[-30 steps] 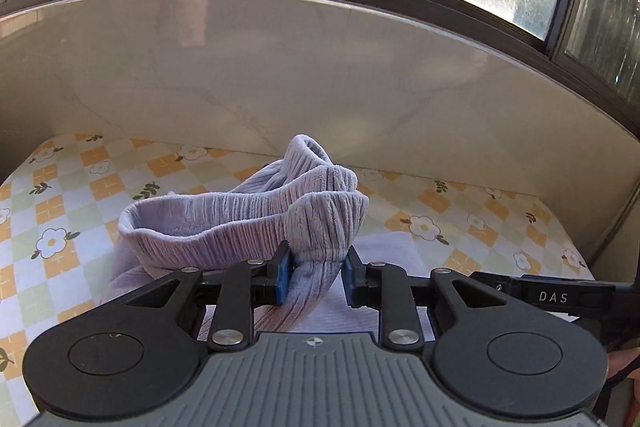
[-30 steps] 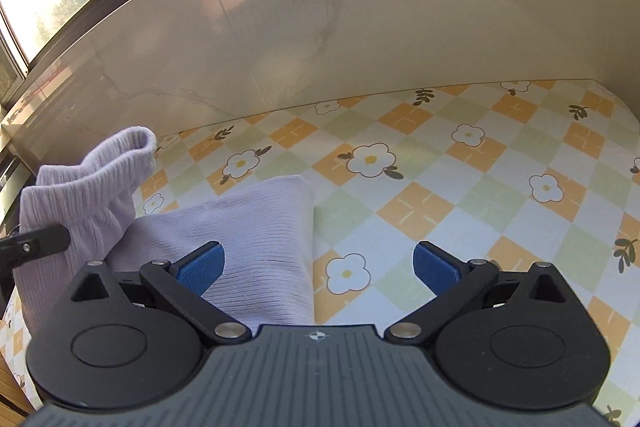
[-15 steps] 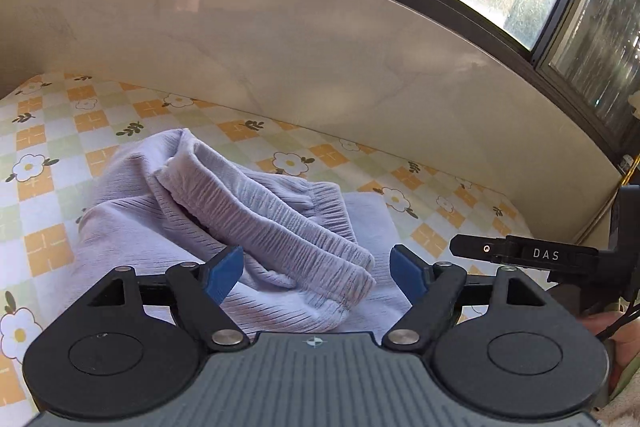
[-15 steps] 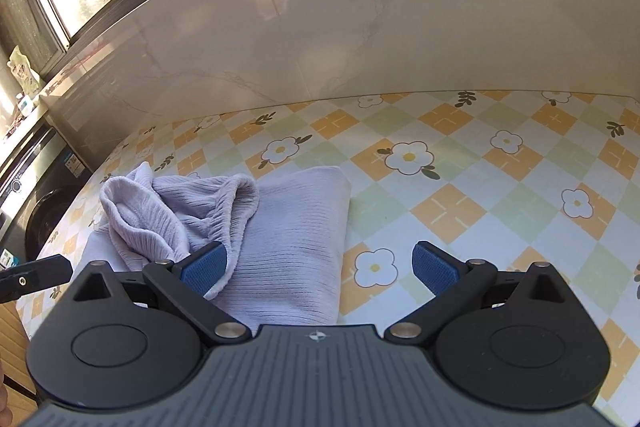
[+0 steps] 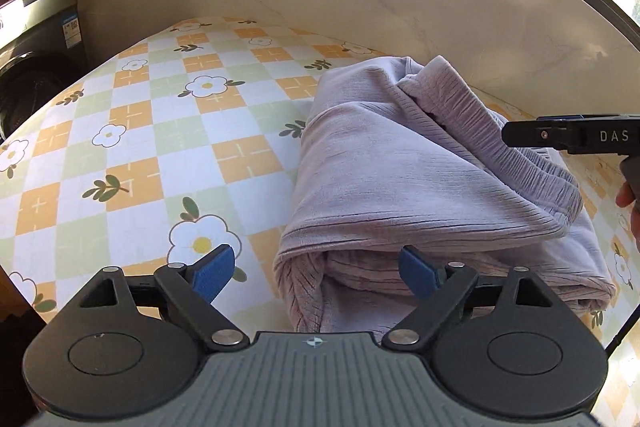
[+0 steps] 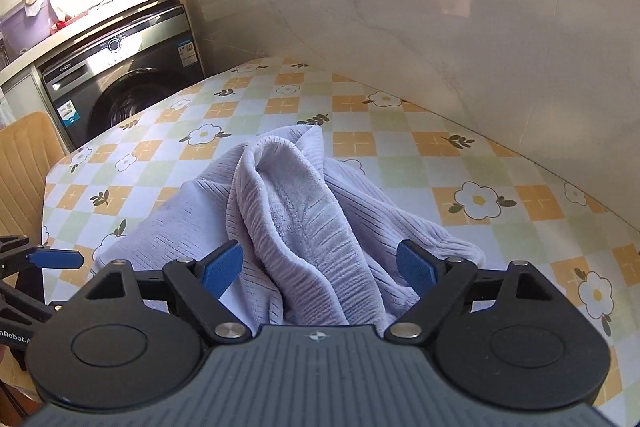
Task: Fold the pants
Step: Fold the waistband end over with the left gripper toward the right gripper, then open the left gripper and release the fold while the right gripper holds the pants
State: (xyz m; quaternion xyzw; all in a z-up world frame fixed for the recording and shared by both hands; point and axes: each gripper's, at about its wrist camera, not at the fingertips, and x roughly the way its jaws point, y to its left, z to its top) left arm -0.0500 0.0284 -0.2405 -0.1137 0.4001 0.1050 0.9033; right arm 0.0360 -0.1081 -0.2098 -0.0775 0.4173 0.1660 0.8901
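Observation:
The lavender ribbed pants (image 5: 404, 171) lie in a loose folded bundle on the flowered tablecloth (image 5: 168, 131), the waistband flopped over the top. My left gripper (image 5: 316, 269) is low at the bundle's near folded edge. Its jaws are opening, and the fold lies between the blue pads without touching them. In the right wrist view the pants (image 6: 304, 211) rise as a ridge of waistband. My right gripper (image 6: 320, 267) straddles that ridge with its jaws closing, and the pads do not press on the cloth. One right finger (image 5: 560, 135) shows above the waistband.
A marble wall (image 6: 440, 27) runs behind the table. A dark washing machine (image 6: 120, 79) stands beyond the table's far left end, with a tan chair (image 6: 24, 167) beside it. The cloth (image 6: 500, 167) to the pants' right is bare. A hand (image 5: 630, 195) shows at the right edge.
My left gripper let go of the raised waistband, which dropped onto the bundle. Both grippers swung round and came down close over the pants. The right jaws narrowed slightly.

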